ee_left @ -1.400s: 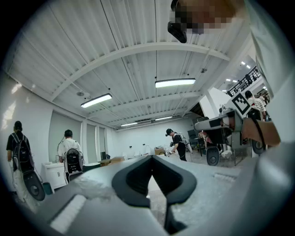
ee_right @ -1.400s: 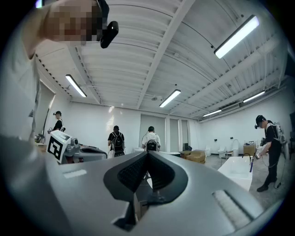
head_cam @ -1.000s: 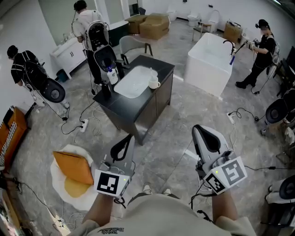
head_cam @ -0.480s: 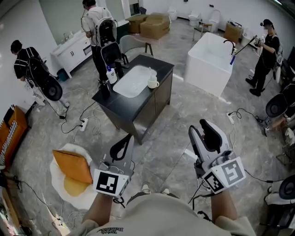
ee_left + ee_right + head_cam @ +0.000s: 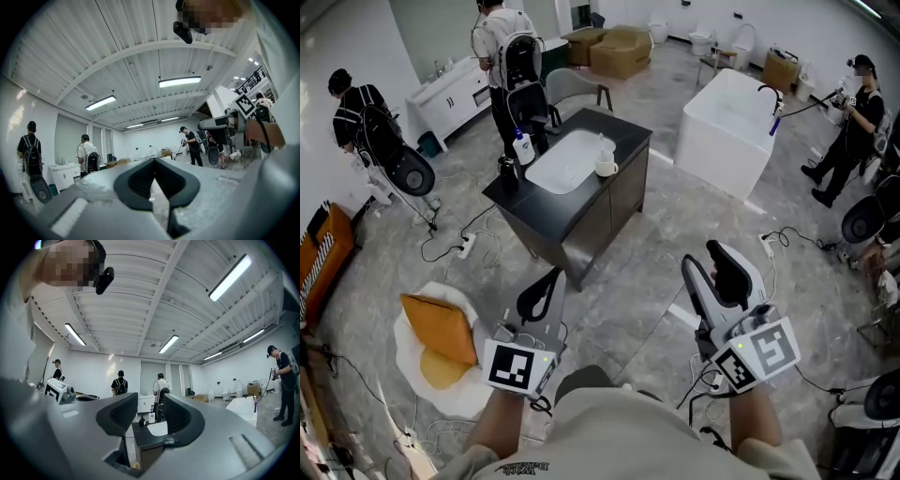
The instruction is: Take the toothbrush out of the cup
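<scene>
Left gripper (image 5: 546, 289): jaws pressed together, nothing between them, same as a second ago. Held low, well short of the black vanity (image 5: 630, 141).

Centre: white cup (image 5: 606, 168) stands on the vanity top just beside the sink basin (image 5: 562, 161). A thin stem rises from it, likely the toothbrush, too small to confirm. It is untouched and well apart from both grippers.

Right gripper (image 5: 707, 262): shut a second ago, its jaws are now opening, spread wide with only air between. This reads as readying for the pick; the approach is still to be made.
</scene>
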A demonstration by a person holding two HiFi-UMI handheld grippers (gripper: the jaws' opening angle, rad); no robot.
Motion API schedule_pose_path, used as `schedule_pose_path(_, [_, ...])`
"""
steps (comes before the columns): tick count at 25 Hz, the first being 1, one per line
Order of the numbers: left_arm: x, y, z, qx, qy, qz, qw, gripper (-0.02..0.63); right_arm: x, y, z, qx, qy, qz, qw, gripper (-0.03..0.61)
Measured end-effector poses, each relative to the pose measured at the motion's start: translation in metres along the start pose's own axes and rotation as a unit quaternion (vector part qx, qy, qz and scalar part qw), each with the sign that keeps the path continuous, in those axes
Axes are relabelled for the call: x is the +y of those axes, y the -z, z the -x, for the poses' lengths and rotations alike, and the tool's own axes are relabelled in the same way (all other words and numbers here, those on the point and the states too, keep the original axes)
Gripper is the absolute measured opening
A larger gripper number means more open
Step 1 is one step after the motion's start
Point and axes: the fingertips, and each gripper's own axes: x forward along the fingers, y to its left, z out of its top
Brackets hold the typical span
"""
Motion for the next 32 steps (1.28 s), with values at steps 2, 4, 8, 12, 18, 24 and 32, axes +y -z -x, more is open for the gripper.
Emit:
schedule_pose_path(2, [-0.002,0.002,-0.003,0.003,-0.008,0.0,1.0,0.002,-0.008,0.002,0.002,0.001,-0.002,-0.001,1.0,0.175])
schedule_pose_path(4, [0.001,0.007,-0.006,0.004,-0.017,-0.007,0.9998,0.002,-0.013,0.007,0.001,0.004,-0.006,-0.002,1.0,0.175])
schedule_pose_path(8, [0.003,0.015,-0.013,0.004,-0.03,-0.013,0.9994,0.002,-0.021,0.014,0.0,0.005,-0.017,0.006,1.0,0.175])
schedule_pose_path(12, [-0.001,0.022,-0.027,-0.006,-0.03,-0.019,0.9994,0.002,-0.031,0.025,-0.01,-0.001,-0.021,0.008,1.0,0.175])
schedule_pose_path(18, [0.005,0.04,-0.048,-0.006,-0.028,-0.018,0.9994,0.002,-0.041,0.048,-0.032,0.003,-0.033,0.006,0.999,0.175])
schedule_pose_path(24, [0.03,0.052,-0.085,0.001,-0.021,-0.018,0.9996,0.002,-0.06,0.061,-0.073,0.004,-0.029,-0.003,1.0,0.175])
schedule_pose_path(32, [0.089,0.068,-0.162,0.004,-0.002,-0.011,0.9999,0.002,-0.094,0.077,-0.163,0.018,-0.02,-0.007,1.0,0.175])
